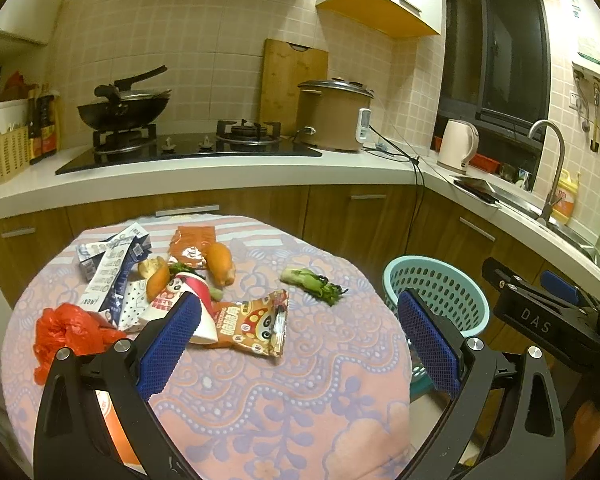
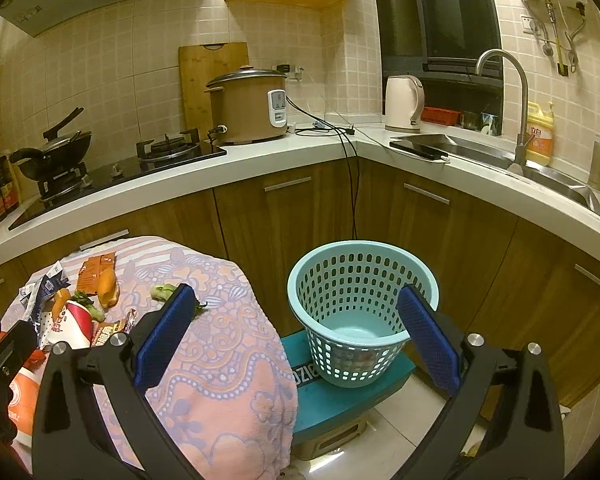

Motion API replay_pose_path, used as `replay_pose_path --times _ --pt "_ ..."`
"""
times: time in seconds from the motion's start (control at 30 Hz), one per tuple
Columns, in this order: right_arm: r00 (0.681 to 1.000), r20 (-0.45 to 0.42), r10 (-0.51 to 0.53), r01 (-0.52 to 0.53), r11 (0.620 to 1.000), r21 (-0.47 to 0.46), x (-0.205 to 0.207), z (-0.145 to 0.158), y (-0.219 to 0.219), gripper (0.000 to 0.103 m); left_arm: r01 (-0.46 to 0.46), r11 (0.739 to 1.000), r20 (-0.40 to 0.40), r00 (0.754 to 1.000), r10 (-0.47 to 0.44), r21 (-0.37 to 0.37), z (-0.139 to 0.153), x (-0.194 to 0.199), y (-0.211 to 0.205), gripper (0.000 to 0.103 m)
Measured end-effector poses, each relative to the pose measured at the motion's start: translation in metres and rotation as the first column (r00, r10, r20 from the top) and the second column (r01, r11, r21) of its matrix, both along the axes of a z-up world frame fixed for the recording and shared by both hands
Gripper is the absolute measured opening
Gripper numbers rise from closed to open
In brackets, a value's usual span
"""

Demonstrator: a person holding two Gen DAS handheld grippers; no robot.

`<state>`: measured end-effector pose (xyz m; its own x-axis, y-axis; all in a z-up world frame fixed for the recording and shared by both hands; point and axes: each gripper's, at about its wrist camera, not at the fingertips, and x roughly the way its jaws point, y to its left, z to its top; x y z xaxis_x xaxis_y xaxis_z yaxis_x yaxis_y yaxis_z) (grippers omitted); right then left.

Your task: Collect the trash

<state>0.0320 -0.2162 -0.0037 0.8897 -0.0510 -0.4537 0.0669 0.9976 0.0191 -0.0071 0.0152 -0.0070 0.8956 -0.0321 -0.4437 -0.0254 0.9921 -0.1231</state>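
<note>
Trash lies on a round table with a pink patterned cloth: a red plastic bag, blue-white cartons, a panda paper cup, an orange snack wrapper, another orange wrapper, carrot pieces and a green vegetable stalk. A teal perforated basket stands empty on a teal stool right of the table. My left gripper is open above the table's near side. My right gripper is open, between table edge and basket.
A kitchen counter runs behind with a wok, gas stove, rice cooker, kettle, sink and tap. Wooden cabinets stand below. A power cord hangs down the cabinet behind the basket.
</note>
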Motion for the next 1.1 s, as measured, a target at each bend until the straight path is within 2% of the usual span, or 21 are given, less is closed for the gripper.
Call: replay_pose_path --times 1.1 --pt "1.0 0.007 0.002 -0.002 1.0 -0.008 -0.0014 -0.0001 0.0027 0.096 0.0 1.0 0.003 1.0 0.0 0.002 0.0012 -0.0023 -0.0035 0.095"
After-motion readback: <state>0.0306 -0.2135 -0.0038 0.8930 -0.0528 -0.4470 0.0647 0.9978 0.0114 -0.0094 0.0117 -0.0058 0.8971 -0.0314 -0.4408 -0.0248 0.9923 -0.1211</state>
